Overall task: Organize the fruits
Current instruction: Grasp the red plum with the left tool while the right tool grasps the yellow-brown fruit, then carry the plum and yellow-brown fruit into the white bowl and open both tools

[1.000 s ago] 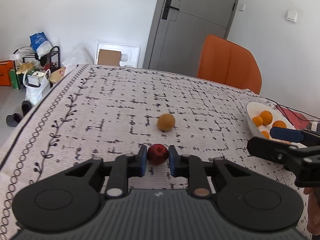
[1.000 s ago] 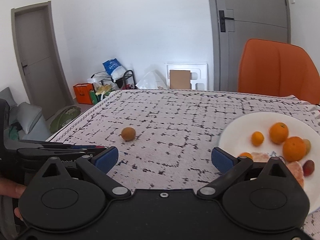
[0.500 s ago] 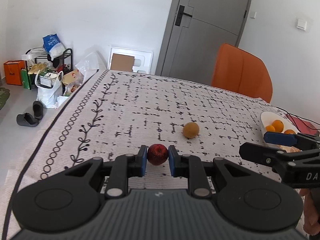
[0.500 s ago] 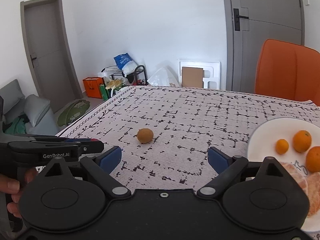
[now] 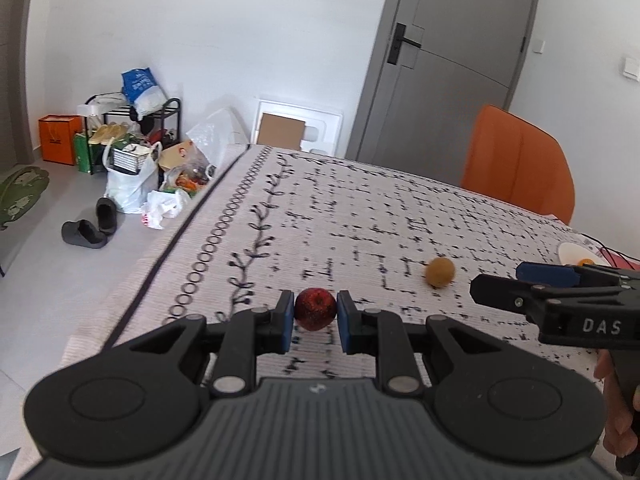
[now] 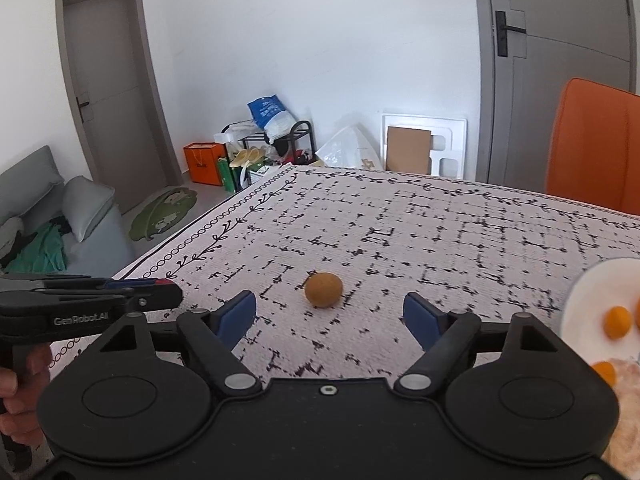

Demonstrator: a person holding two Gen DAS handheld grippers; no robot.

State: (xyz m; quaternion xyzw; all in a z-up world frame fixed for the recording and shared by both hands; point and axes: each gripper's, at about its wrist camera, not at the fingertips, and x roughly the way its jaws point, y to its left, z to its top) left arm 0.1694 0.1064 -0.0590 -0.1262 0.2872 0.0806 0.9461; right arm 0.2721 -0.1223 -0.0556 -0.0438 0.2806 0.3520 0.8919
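Observation:
My left gripper (image 5: pixel 315 312) is shut on a small red fruit (image 5: pixel 315 309) and holds it above the patterned tablecloth (image 5: pixel 360 216). A round tan-orange fruit (image 6: pixel 323 289) lies on the cloth, just ahead of my right gripper (image 6: pixel 330 312), which is open and empty with the fruit centred between its pads. That fruit also shows in the left wrist view (image 5: pixel 440 272). A white plate (image 6: pixel 592 292) with several small oranges (image 6: pixel 618 322) sits at the right edge. The right gripper appears in the left wrist view (image 5: pixel 548 280).
An orange chair (image 5: pixel 520 164) stands at the table's far right side. The table's left edge (image 5: pixel 168 256) drops to a floor with bags, slippers and a rack. A grey sofa (image 6: pixel 52 232) stands at the left. The left gripper's body (image 6: pixel 88 300) shows low on the left.
Both grippers have swung to the left. The plate has slid toward the right edge of both views. The tan fruit now sits centred before the right gripper. The left still holds the red fruit.

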